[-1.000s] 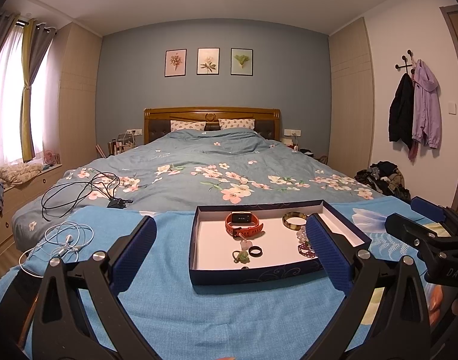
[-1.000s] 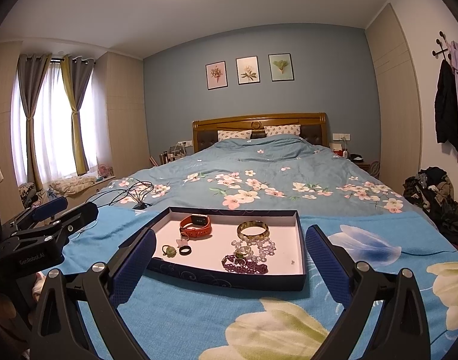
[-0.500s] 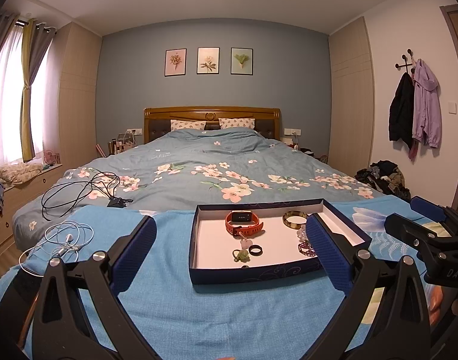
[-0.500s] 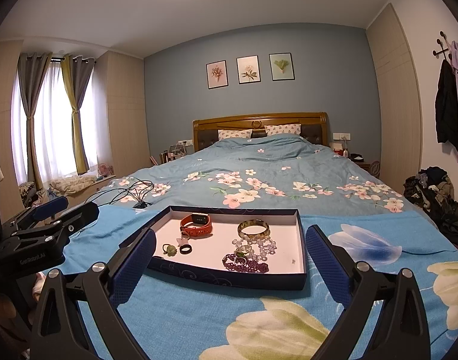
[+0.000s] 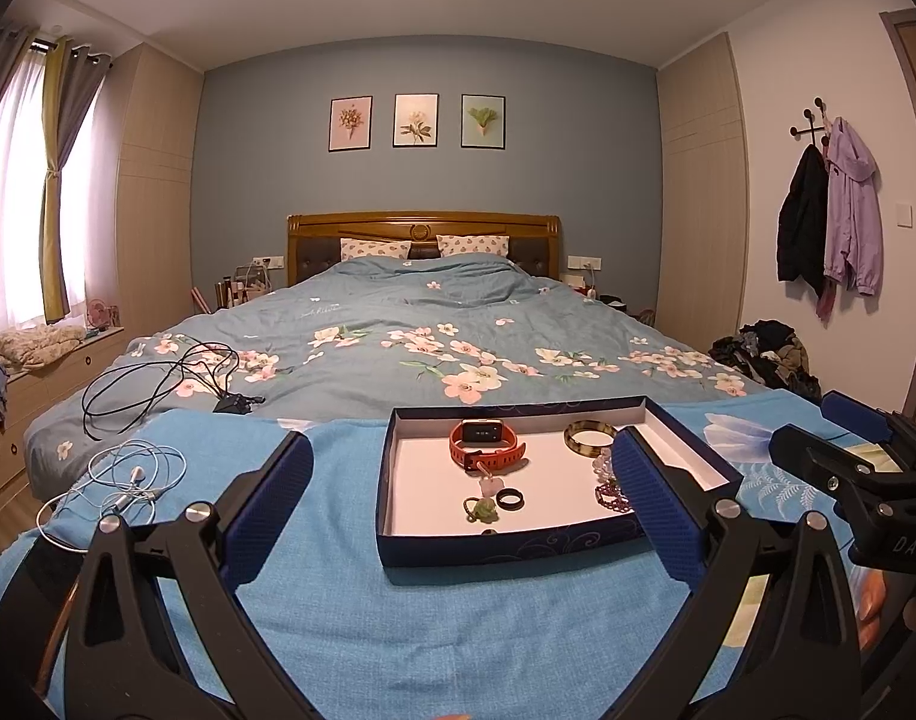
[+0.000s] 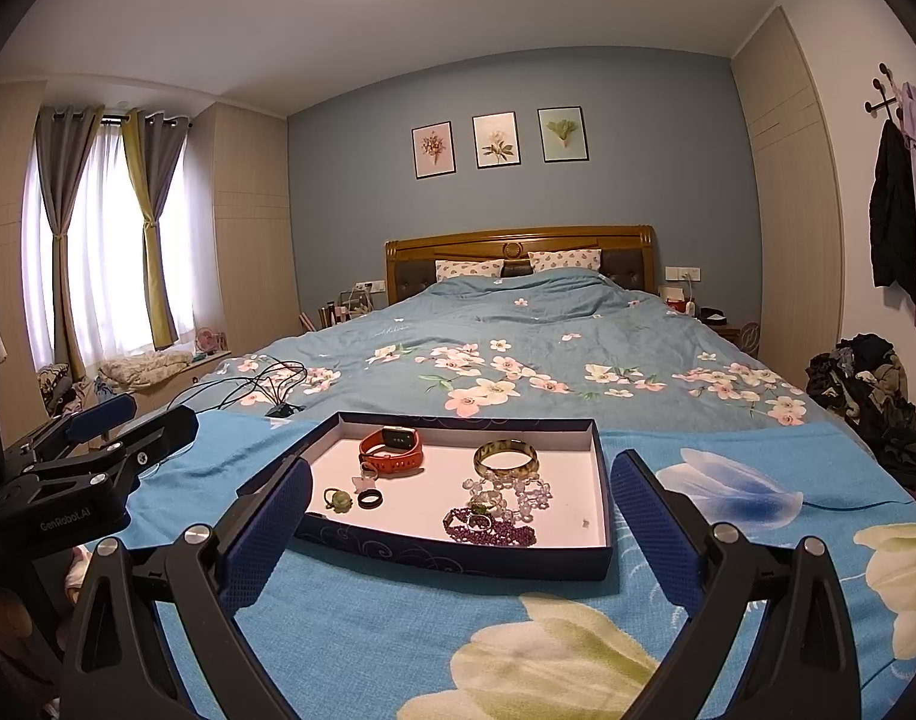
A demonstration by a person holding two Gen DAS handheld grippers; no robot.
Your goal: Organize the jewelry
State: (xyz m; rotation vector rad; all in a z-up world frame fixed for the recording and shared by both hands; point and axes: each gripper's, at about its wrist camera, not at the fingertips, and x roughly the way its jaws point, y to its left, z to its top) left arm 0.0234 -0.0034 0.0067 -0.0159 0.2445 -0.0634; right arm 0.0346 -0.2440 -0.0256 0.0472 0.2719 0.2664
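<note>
Left wrist view: shows the left gripper [image 5: 462, 513] held low over the blue cloth [image 5: 314, 588] at the foot of the bed [image 5: 398, 330], jaws spread wide and holding nothing, framing the dark blue tray [image 5: 517, 549], probably to keep the jewelry in sight. Holds inside the tray an orange smartwatch [image 5: 486, 443], a tortoiseshell bangle [image 5: 588, 438], a black ring [image 5: 510, 500], a green ring [image 5: 484, 510] and a small pink charm [image 5: 489, 485], spaced apart along the left half. Catches the right gripper [image 5: 859, 450] at the right edge, well off the tray. Leaves white earphones [image 5: 128, 474] and black cables [image 5: 158, 378] out on the bedding, away from the tray.

Right wrist view: looks across the same tray [image 6: 458, 558] between empty, wide-open jaws, hovering short of the near wall. Finds a clear bead bracelet [image 6: 517, 489] and a purple bead strand [image 6: 493, 531] heaped touching each other, just beside the bangle [image 6: 505, 459], looser than the spaced pieces. Fits either a tray half sorted or one with everything already gathered in; cannot tell which.
</note>
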